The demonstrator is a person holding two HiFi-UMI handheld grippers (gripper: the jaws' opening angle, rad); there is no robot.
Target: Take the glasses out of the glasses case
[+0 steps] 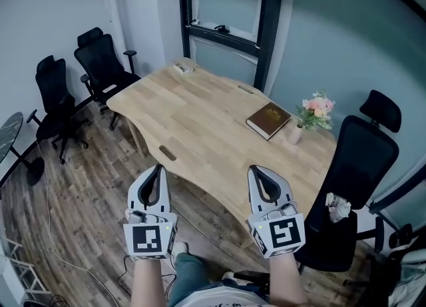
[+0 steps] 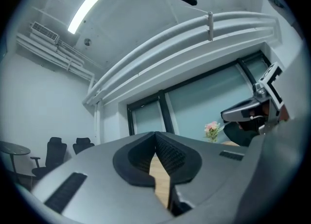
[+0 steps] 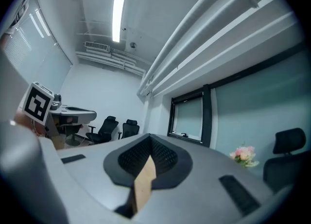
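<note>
Near: left gripper (image 1: 158,168) and right gripper (image 1: 258,169) are held side by side in front of the person, each with its marker cube toward the camera. They sit above the wood floor (image 1: 80,192), at the near edge of the table (image 1: 200,119).

Left gripper view: the left gripper (image 2: 155,134) has its tips together. There is only a thin wedge of gap lower down, and table wood shows through it. Nothing is gripped.

Right gripper view: the right gripper (image 3: 149,138) is the same, with tips meeting, a sliver of wood visible below, and nothing gripped.

Mid: a light wooden table with a curved near edge. A brown book (image 1: 269,120) lies flat on its right side. Just right of the book is a small vase (image 1: 295,132) with pink flowers (image 1: 317,109). A black office chair (image 1: 353,179) stands at the right of the table, with something white and crumpled (image 1: 337,207) on its seat.

Far: a small pale object (image 1: 183,67) lies at the far end of the table, well apart from both grippers. It is too small to tell whether it is the glasses case. No glasses can be made out.

Far left: two black office chairs (image 1: 100,59) (image 1: 56,99) stand by the wall.
</note>
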